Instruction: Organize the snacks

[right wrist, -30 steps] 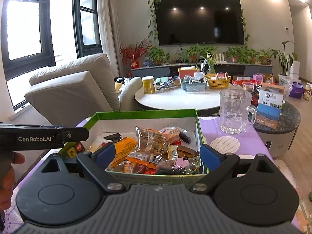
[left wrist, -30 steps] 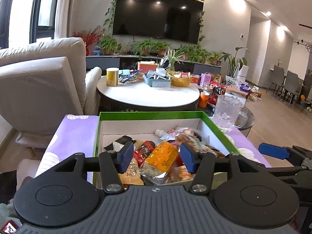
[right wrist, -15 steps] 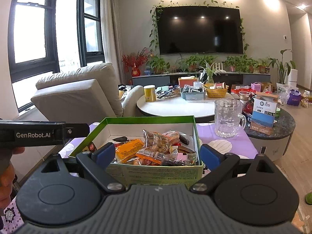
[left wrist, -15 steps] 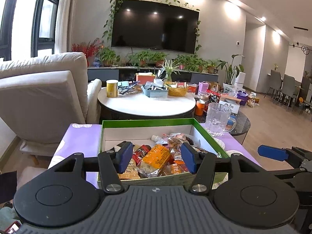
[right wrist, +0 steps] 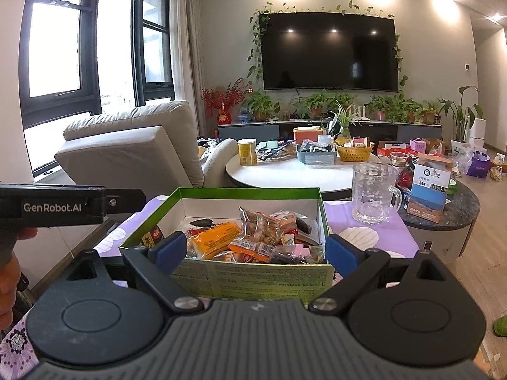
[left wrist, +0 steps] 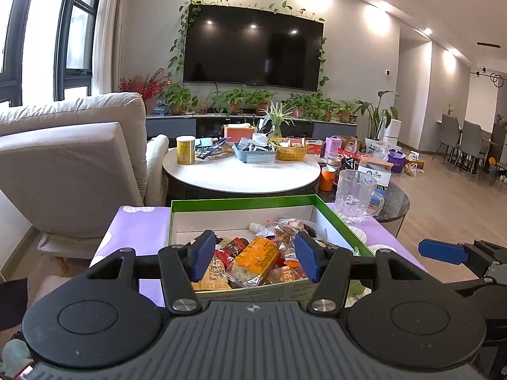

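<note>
Green box [right wrist: 253,277], one glass mug [right wrist: 374,193]

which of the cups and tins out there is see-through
The glass mug with a handle, standing on the purple cloth right of the green snack box. The yellow tin and orange cup are opaque.

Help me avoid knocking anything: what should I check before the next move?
1. Left gripper empty, fingers apart: ok.
2. Right gripper empty, fingers apart: ok.
3. Box open, snacks reachable from above: ok.
4. Mug upright, apart from the box: ok.
5. Place for sorted snacks: cannot tell.
</note>
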{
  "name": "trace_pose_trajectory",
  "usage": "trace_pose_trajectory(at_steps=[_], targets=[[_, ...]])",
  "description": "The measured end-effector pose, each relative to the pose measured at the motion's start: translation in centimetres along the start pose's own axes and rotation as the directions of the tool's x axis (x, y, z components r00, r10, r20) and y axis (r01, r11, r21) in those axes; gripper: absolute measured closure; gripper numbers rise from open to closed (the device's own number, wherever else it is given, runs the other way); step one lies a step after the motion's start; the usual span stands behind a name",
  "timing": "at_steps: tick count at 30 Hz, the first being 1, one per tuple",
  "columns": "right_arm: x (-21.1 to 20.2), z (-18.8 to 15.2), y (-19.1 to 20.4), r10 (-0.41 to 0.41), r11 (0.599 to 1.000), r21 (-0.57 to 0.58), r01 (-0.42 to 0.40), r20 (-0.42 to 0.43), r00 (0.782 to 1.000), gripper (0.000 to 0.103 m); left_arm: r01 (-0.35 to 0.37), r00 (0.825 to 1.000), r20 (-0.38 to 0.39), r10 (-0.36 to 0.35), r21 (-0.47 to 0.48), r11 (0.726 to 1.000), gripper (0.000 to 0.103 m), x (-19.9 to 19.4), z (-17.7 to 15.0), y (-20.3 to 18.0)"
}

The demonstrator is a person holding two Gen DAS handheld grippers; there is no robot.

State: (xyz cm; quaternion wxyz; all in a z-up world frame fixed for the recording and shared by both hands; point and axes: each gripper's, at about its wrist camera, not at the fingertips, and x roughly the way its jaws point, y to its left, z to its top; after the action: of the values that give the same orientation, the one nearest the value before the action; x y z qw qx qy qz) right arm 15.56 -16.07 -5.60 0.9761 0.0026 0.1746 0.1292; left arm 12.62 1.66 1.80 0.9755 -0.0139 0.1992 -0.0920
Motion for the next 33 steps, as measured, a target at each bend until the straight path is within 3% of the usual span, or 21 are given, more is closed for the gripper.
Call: trace_pose_trajectory(at_steps=[19, 22, 33], targets=[[0.1, -0.5, 0.1, -0.007, 1.000, 0.003, 0.007, -0.016, 1.000, 0.040, -0.003, 1.000, -0.012, 0.003, 0.017, 1.000, 0.049, 0.2, -0.2, -0.3], [0.0, -0.5, 0.1, -0.004, 1.000, 0.004, 0.004, -0.014, 1.000, 0.040, -0.029, 0.999, -0.019, 0.029, 0.033, 0.999, 0.040, 0.3, -0.4, -0.4], [-0.3, -0.5, 0.1, -0.019, 1.000, 0.018, 0.019, -0.005, 1.000, 0.040, -0.102, 0.994, -0.034, 0.105, 0.063, 0.993, 0.040, 0.3, -1.2, -0.6]])
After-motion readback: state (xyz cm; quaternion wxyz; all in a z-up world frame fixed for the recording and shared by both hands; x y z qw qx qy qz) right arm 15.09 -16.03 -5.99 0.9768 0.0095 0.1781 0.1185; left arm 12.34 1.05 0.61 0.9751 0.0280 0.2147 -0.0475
